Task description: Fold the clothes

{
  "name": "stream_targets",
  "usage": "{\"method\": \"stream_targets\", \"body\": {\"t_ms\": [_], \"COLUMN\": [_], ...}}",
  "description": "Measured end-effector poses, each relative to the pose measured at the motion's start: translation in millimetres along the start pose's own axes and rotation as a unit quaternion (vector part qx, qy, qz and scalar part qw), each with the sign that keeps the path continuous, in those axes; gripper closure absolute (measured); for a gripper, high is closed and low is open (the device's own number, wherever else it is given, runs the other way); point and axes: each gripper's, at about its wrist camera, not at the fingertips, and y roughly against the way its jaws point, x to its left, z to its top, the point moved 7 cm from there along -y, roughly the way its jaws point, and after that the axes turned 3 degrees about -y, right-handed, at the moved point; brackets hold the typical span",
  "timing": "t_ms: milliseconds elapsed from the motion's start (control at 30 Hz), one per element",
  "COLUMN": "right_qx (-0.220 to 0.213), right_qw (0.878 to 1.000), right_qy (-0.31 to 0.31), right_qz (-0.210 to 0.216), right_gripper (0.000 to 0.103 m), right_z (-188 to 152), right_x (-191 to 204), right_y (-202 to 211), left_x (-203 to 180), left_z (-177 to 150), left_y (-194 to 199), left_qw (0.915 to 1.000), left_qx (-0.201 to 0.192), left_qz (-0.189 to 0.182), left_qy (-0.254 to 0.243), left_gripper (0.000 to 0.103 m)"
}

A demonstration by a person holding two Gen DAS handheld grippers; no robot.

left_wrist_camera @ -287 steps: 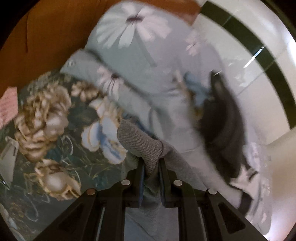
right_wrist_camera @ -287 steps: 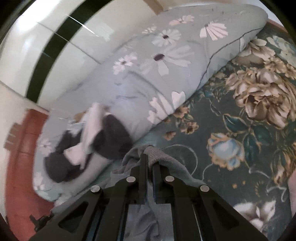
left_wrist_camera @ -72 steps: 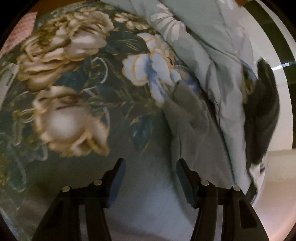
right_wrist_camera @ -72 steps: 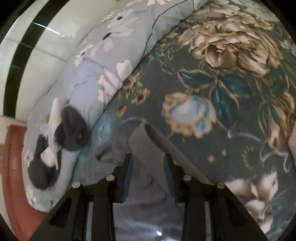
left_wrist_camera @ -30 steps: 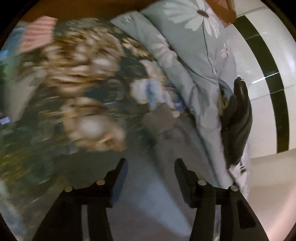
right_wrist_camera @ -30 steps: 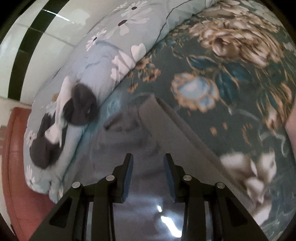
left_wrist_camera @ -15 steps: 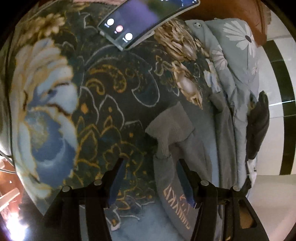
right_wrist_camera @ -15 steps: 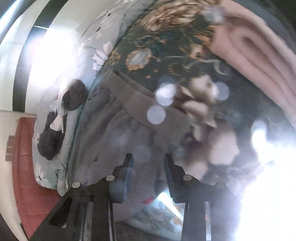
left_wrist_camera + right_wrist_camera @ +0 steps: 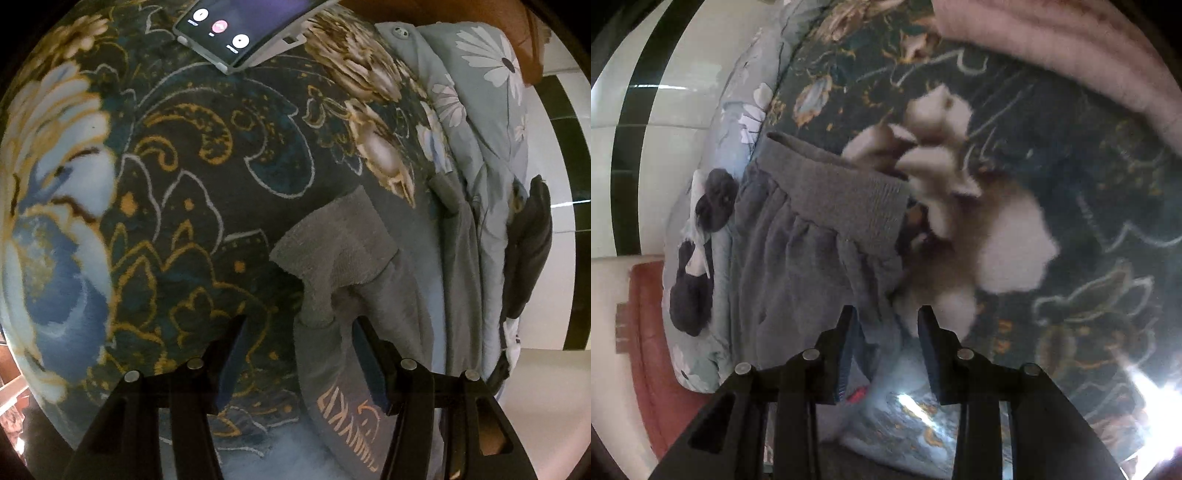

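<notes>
A grey sweatshirt point(image 9: 373, 295) with orange lettering lies on the dark floral bedspread point(image 9: 221, 177). In the left wrist view its ribbed cuff point(image 9: 332, 251) is folded over just ahead of my open, empty left gripper point(image 9: 299, 325). In the right wrist view the sweatshirt point(image 9: 798, 266) shows its ribbed hem band point(image 9: 849, 199) on the left. My right gripper point(image 9: 886, 317) is open and empty, with its fingers over the garment's edge.
A phone point(image 9: 243, 26) lies on the bedspread at the far end. A pale floral quilt point(image 9: 480, 122) lies along the wall side with a dark garment point(image 9: 528, 251) on it. A pink blanket point(image 9: 1071, 55) lies at the right. Red-brown floor point(image 9: 650, 332) lies beyond.
Both grippers let go of the grey garment and opened. They then pulled back and swung round, so the left now faces the folded cuff and the right faces the hem band.
</notes>
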Motion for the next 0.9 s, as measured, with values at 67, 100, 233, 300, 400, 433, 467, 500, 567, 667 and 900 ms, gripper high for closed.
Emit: {"method": "stream_targets", "body": {"t_ms": [67,100,233,300,400,433,467,500,567,667,900], "right_qx": [-0.002,-0.004,0.0,-0.002,-0.006,-0.007,-0.006,-0.006,-0.004,0.002,-0.006], "right_qw": [1.0,1.0,1.0,1.0,0.999,0.999,0.999,0.999,0.999,0.999,0.993], "right_qy": [-0.001,0.001,0.013,0.012,0.027,0.027,0.023,0.018,0.009,0.014,0.061], "right_qz": [0.0,0.004,0.018,0.022,0.025,0.024,0.027,0.03,0.032,0.036,0.102], "right_gripper": [0.067,0.065,0.065,0.065,0.068,0.072,0.08,0.084,0.094,0.097,0.098], "right_z": [0.0,0.5,5.0,6.4,4.6,3.3,2.1,1.0,1.0,4.4,17.7], "right_x": [0.4,1.7,7.9,12.3,21.8,21.8,21.0,20.2,18.0,25.0,88.7], "right_y": [-5.2,-6.7,-9.6,-9.8,-11.4,-11.7,-11.7,-11.7,-11.1,-10.5,10.1], "left_x": [-2.4,-2.9,0.4,1.9,-0.2,-1.3,-2.2,-2.3,-2.4,-6.0,-40.3], "left_z": [1.0,1.5,4.4,5.0,5.3,5.4,5.5,5.7,5.2,5.2,25.2], "left_y": [-0.2,-0.3,0.5,-0.7,-1.2,-0.9,-0.2,1.7,1.4,-2.0,19.0], "left_qw": [1.0,0.9999,0.9994,0.9984,0.999,0.9992,0.9992,0.9988,0.9985,0.999,0.9964], "left_qx": [-0.001,-0.002,-0.016,-0.017,-0.016,-0.016,-0.017,-0.022,-0.016,-0.005,-0.017], "left_qz": [0.003,0.004,-0.02,-0.036,-0.031,-0.029,-0.029,-0.037,-0.044,-0.038,-0.081], "left_qy": [-0.007,-0.009,0.023,0.039,0.026,0.022,0.02,0.025,0.029,0.023,0.019], "left_gripper": [0.042,0.042,0.042,0.044,0.044,0.044,0.045,0.046,0.074,0.088,0.092]}}
